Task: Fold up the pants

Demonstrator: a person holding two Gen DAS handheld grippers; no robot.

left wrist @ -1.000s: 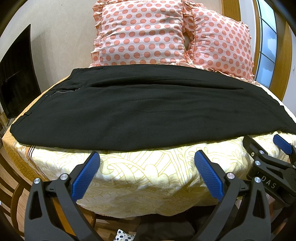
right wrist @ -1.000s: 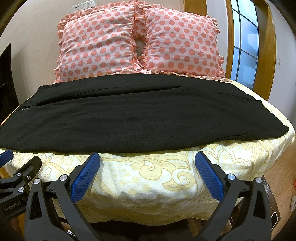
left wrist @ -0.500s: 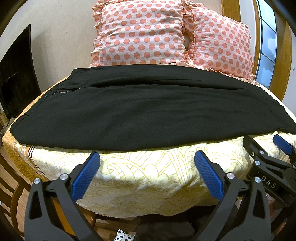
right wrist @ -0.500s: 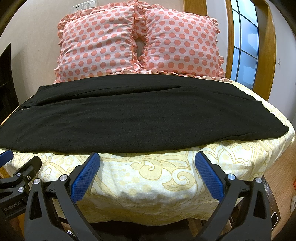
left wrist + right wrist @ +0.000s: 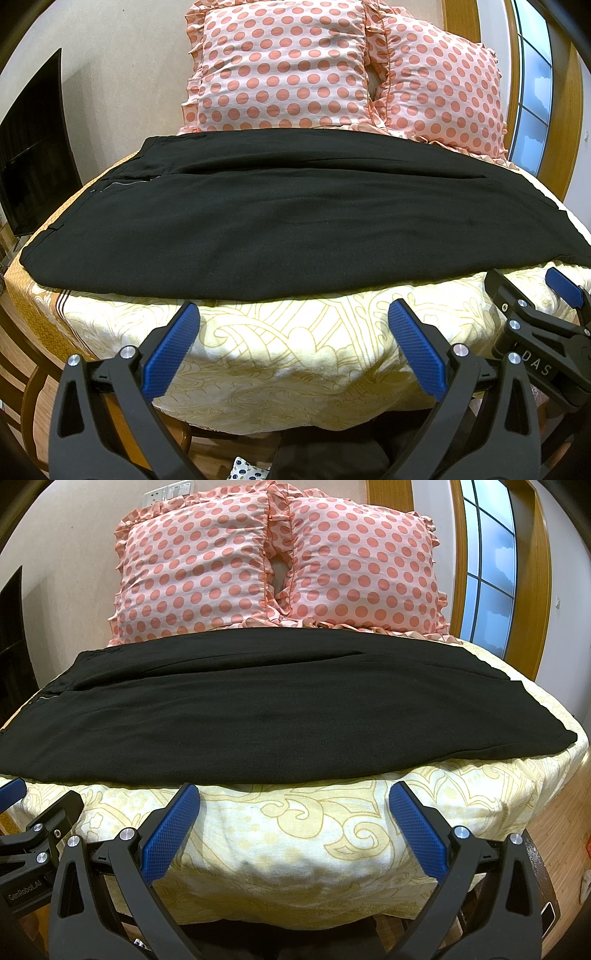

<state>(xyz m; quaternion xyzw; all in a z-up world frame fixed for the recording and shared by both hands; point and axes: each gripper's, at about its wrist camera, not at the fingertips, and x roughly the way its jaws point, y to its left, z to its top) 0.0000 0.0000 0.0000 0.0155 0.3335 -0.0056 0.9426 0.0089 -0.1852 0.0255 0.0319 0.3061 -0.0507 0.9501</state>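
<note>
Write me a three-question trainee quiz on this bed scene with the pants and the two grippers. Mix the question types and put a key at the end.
1. True or false: the black pants lie spread flat across the bed, untouched by either gripper.
2. Multiple choice: what is the state of the left gripper and the right gripper? A) both shut on cloth B) both open and empty C) one open, one shut
3. Short answer: what stands behind the pants at the head of the bed?

Key
1. True.
2. B.
3. Two pink pillows with spots, side by side.
</note>
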